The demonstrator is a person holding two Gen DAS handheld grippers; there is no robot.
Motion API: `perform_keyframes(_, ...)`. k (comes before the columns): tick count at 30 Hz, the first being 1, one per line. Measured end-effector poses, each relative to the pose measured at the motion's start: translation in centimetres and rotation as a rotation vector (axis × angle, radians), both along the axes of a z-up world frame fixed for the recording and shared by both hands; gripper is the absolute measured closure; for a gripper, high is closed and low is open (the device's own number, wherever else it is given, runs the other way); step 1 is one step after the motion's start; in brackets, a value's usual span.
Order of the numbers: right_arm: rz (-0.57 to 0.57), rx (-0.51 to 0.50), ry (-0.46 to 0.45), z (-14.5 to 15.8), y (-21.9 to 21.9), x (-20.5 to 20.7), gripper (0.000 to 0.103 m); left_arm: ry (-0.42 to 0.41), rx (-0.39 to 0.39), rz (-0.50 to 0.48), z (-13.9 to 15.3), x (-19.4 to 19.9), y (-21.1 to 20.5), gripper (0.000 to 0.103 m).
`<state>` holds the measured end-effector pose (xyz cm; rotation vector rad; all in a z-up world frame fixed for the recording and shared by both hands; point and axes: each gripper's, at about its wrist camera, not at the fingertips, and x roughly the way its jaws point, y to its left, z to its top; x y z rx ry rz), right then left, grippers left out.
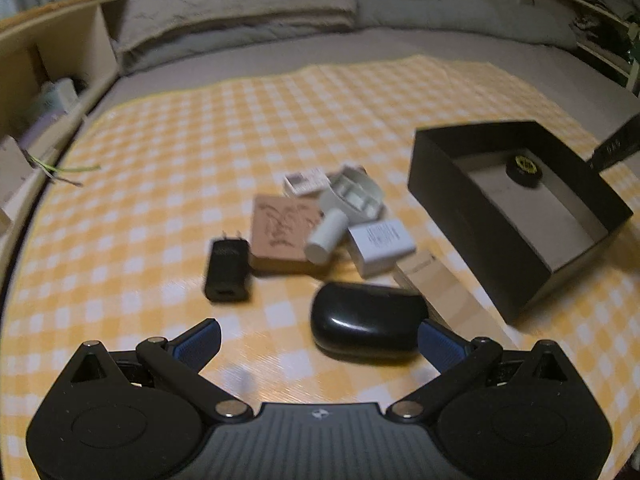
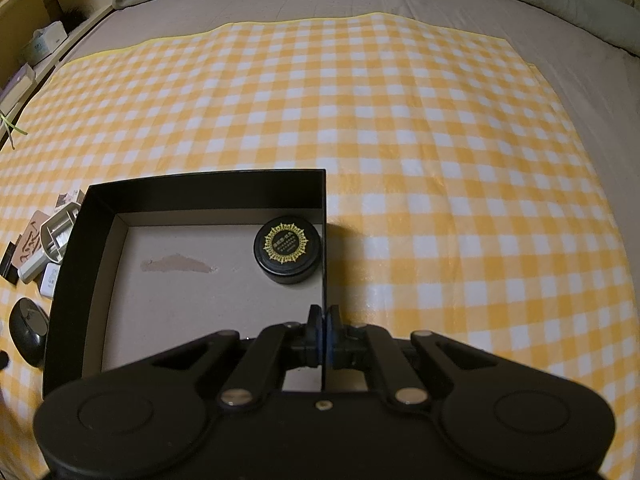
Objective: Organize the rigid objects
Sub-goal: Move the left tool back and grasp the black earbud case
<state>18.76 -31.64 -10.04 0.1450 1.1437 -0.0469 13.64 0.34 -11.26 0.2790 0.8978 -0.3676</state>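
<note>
Left wrist view: the left gripper (image 1: pixel 318 338) has its jaws spread wide just before a black oval case (image 1: pixel 366 322) on the checked cloth (image 1: pixel 160 140).

Right wrist view: the right gripper (image 2: pixel 323 334) has its jaws pressed together on the wall of the black box (image 2: pixel 325 240), which holds a round black tin (image 2: pixel 287 251).

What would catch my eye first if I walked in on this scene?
Probably the yellow checked cloth covering the bed. On it stands an open black box holding one round black tin, its wall pinched by the right gripper. Beside it lies a clutter of small gadgets, nearest a glossy black case.
</note>
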Motion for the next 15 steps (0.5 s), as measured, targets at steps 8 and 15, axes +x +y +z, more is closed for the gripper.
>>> perform_keyframes(8,-0.001,0.001,-0.001,-0.1,0.3,0.0,0.100,0.070,0.027,-0.072,-2.3,0.3,-1.4,0.002)
perform_keyframes(15,-0.001,-0.003,-0.003,-0.3,0.5,0.0,0.100,0.059,0.035,-0.115,-2.9,1.4,-2.5,0.005)
